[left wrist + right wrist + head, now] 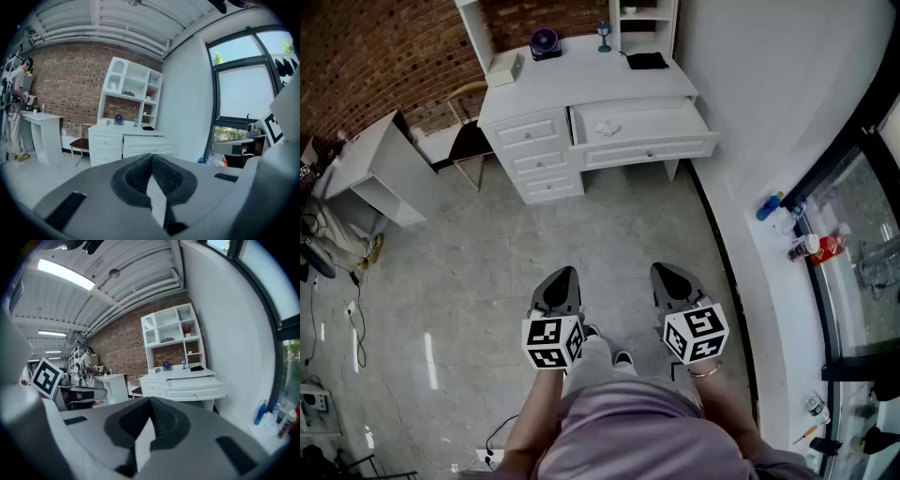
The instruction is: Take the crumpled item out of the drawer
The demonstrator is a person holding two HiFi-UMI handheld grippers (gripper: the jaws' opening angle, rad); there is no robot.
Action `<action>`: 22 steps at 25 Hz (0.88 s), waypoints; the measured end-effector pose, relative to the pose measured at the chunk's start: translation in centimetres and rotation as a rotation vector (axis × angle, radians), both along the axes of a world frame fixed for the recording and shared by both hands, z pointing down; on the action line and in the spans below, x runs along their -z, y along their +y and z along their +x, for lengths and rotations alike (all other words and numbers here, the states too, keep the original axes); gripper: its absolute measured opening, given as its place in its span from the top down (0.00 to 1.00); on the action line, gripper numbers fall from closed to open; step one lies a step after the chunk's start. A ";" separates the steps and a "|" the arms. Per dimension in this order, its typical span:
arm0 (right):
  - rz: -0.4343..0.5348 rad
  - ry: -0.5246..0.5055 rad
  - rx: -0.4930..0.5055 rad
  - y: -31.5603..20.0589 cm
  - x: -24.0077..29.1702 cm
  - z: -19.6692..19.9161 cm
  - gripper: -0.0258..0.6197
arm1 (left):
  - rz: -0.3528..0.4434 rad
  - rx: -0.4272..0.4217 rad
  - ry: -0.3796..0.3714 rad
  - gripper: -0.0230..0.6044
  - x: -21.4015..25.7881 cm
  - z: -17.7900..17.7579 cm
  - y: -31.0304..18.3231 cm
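A white desk [581, 80] stands against the far wall, its wide top drawer [649, 150] pulled open. A crumpled white item [607, 127] lies inside the drawer, left of centre. Both grippers are held low in front of me, far from the desk. My left gripper [565, 275] is shut with nothing in it, and so is my right gripper [665, 273]. In the left gripper view the shut jaws [151, 158] point toward the desk and the drawer [147, 147]. In the right gripper view the shut jaws [150, 401] sit below the drawer [194, 391]. The crumpled item is hidden in both gripper views.
A wooden chair [469, 141] and a small white table [380, 169] stand left of the desk. On the desk top are a fan [546, 42] and a black item [648, 61]. Bottles [806, 239] line the window ledge at right. A person [16, 108] stands far left.
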State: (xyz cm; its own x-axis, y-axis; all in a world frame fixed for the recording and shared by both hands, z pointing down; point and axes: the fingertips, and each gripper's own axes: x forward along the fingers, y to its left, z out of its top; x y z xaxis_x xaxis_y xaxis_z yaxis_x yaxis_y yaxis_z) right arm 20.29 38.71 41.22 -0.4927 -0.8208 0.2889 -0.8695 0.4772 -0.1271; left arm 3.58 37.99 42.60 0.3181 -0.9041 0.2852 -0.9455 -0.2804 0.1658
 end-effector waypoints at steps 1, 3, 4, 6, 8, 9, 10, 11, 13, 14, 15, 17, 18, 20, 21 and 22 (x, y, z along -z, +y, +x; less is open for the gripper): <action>0.004 0.000 -0.001 -0.1 0.1 0.0 0.96 | 0.004 0.000 -0.001 0.96 0.1 0.0 -0.1; 0.009 0.000 -0.003 -0.3 0.2 0.0 0.96 | 0.009 -0.001 -0.003 0.96 0.3 0.0 -0.3; 0.011 -0.001 -0.004 -0.3 0.2 0.1 0.96 | 0.011 -0.001 -0.004 0.96 0.4 0.0 -0.3; 0.015 -0.006 -0.007 -0.5 0.3 0.2 0.96 | 0.013 0.001 -0.006 0.96 0.6 0.0 -0.5; 0.016 -0.018 -0.010 -0.6 0.4 0.4 0.96 | 0.015 0.002 -0.008 0.96 0.7 0.2 -0.5; 0.014 -0.026 -0.011 -0.5 0.4 0.5 0.96 | 0.016 0.002 -0.009 0.96 0.7 0.3 -0.5; 0.012 -0.034 -0.013 -0.5 0.3 0.6 0.96 | 0.017 0.002 -0.010 0.96 0.8 0.4 -0.5; 0.009 -0.039 -0.015 -0.5 0.3 0.7 0.96 | 0.016 0.002 -0.011 0.96 0.8 0.5 -0.5; 0.008 -0.043 -0.018 -0.6 0.3 0.9 0.96 | 0.015 0.000 -0.015 0.96 0.8 0.7 -0.6; 0.010 -0.045 -0.016 -0.6 0.3 0.9 0.96 | 0.014 0.000 -0.017 0.96 0.8 0.8 -0.6; 0.011 -0.047 -0.010 -0.7 0.3 0.9 0.96 | 0.012 0.001 -0.019 0.96 0.7 0.8 -0.6; 0.013 -0.049 0.001 -0.9 0.2 0.9 0.93 | 0.010 0.004 -0.023 0.96 0.6 0.9 -0.8; 0.011 -0.049 0.002 -1.1 0.1 0.9 0.90 | 0.009 0.004 -0.024 0.96 0.5 0.9 -0.9; 0.000 -0.053 -0.001 -1.8 -0.1 1.0 0.85 | 0.004 0.001 -0.030 0.96 0.3 0.9 -1.4; -0.004 -0.055 -0.003 -2.2 -0.2 1.0 0.84 | 0.000 -0.001 -0.033 0.96 0.2 0.8 -1.7; -0.004 -0.057 -0.004 -2.7 -0.3 1.0 0.83 | -0.003 -0.002 -0.036 0.96 0.1 0.7 -2.1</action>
State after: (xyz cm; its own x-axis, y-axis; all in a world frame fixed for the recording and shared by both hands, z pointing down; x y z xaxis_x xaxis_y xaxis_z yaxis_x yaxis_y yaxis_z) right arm 21.25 36.02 41.48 -0.5051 -0.8217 0.2638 -0.8628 0.4729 -0.1789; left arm 4.31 35.87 42.53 0.3096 -0.9026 0.2990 -0.9502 -0.2819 0.1329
